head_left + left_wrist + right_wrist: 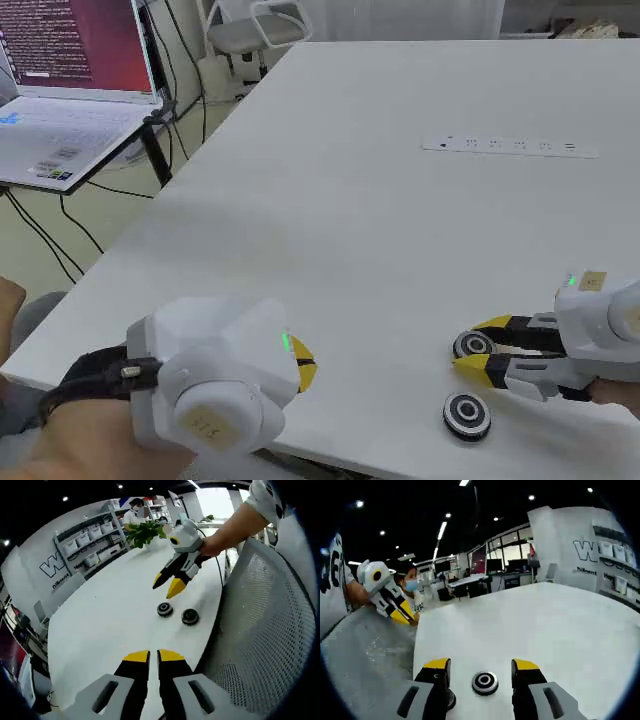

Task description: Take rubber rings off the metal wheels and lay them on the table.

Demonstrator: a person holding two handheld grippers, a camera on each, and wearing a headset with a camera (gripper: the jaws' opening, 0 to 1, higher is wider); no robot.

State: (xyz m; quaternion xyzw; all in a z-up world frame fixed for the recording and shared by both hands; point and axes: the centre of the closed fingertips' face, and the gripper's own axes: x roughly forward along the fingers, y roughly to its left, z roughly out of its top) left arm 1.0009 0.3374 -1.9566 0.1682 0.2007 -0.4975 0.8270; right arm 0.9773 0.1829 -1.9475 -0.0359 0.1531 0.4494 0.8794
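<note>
White table [400, 220]; wall lettering [587, 550] "W…" partial. L claw [154, 656] pressed together; R claw [481, 665] spread astride wheel [485, 682].

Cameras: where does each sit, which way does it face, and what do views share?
Head view: on the headset, looking forward and down at the table; left gripper and a forearm lower left, right gripper lower right, jaws open around one wheel, second wheel nearer.
Left gripper view: along its own closed jaws, across the table to both wheels, the right gripper and its arm.
Right gripper view: along its open jaws, wheel between them; left gripper at left.
Shared: wheels and the opposite gripper.
</note>
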